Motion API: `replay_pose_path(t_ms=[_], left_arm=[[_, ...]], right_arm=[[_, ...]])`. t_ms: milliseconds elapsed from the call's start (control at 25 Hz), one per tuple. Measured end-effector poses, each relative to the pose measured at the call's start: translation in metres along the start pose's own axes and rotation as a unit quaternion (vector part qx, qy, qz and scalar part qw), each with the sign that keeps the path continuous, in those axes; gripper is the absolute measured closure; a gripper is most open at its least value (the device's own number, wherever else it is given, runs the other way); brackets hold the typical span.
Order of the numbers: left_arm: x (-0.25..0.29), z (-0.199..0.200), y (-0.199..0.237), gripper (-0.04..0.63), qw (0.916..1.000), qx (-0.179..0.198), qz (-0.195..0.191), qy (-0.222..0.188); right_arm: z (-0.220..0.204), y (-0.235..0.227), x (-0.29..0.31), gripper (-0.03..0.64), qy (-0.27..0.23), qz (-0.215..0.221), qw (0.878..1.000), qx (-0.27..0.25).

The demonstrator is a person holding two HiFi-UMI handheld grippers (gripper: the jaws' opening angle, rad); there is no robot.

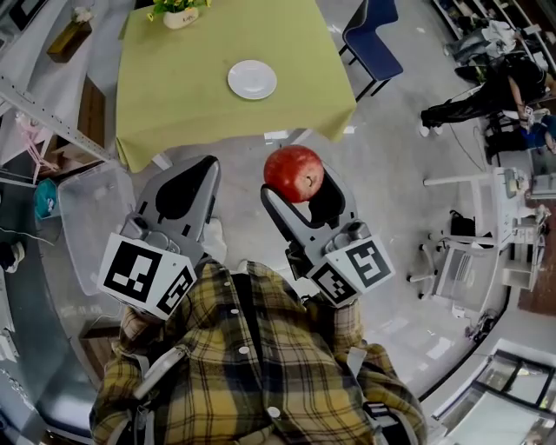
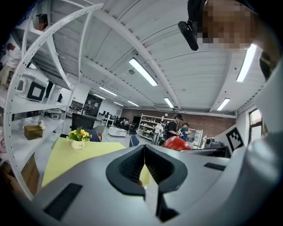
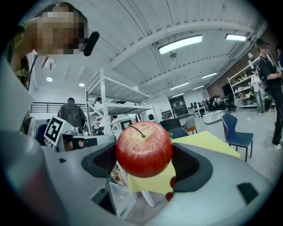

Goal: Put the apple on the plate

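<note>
Right tongs (image 3: 143, 155) fill the foreground of the right gripper view, jaws clamped on either side of the apple (image 3: 143, 149). Apple red, speckled, stem up and leaning slightly. It sits between the dark jaw pads, pressed on both flanks, off every surface.

Head view: same apple (image 1: 294, 172) at the tip of the right tongs (image 1: 300, 193), above grey floor, short of the near edge of the bench (image 1: 174, 104). Bench covered in a yellow-green cloth. White plate (image 1: 252, 79) lies on that cloth, towards the far middle, nothing on it, well apart from the apple. Small pot of yellow flowers (image 1: 180, 13) at the bench's far edge, seen also in the left gripper view (image 2: 78, 137).

Left tongs (image 1: 207, 169) just beside the right pair, pointing the same way. Left gripper view: jaws meet at the tips (image 2: 144, 148), nothing held; only a sliver of yellow cloth shows through the gap behind them.

Marker cubes, one on each pair of tongs: left (image 1: 143, 274), right (image 1: 352, 265). Plaid shirt (image 1: 252, 365) of the person directly below.

Outward: blue chair (image 1: 373, 39) right of the bench, clear plastic bin (image 1: 87, 217) on the floor left of it, metal shelving along the left edge.
</note>
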State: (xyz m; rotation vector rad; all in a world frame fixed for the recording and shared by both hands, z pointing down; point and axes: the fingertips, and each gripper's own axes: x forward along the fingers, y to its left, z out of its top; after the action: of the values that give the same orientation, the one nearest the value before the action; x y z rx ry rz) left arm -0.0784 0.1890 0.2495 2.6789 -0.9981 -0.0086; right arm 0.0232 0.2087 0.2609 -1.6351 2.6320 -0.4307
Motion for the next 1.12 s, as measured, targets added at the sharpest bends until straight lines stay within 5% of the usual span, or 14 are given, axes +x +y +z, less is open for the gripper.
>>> replay_pose_path(t_ms=[600,1120], left_arm=[[0.052,-0.007,0.042,0.586,0.9983,-0.015,-0.045,0.034],[0.139,0.009,0.057,0.586,0.9996,-0.018,-0.010,0.022]], right_arm=[[0.000,-0.044,0.040,0.247,0.003,-0.061,0.998,0.028],[0.023,-0.123,0.087,0.247,0.019,-0.023,0.999,0.024]])
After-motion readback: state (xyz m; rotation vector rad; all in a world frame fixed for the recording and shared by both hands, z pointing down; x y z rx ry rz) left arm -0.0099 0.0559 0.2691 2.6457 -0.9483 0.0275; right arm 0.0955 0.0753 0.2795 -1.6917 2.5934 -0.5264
